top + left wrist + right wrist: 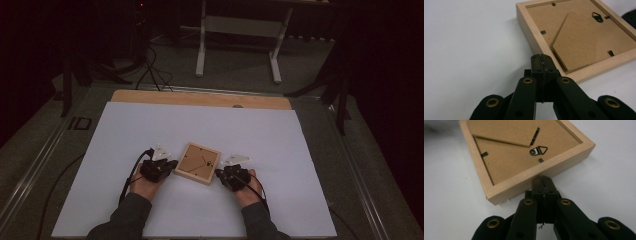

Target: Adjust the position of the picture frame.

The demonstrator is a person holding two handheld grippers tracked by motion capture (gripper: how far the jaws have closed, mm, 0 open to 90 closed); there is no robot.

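Observation:
A small wooden picture frame [197, 163] lies face down on the white sheet, its brown backing board, stand flap and metal hanger showing. My left gripper [171, 164] sits at the frame's left edge, jaws shut with nothing between them. In the left gripper view the frame [579, 37] lies just past my shut left gripper [541, 57], which reaches its near rail. My right gripper [219, 174] rests at the frame's right corner, also shut and holding nothing. In the right gripper view the shut tips of my right gripper [542, 179] meet the frame's [524, 152] near rail, below the hanger [538, 151].
The white sheet [280, 150] covers a wooden tabletop [200, 98] inside a grey metal-edged surround. Cables [155, 70] run across the floor behind, near a white table stand [240, 30]. Both forearms enter from the bottom edge.

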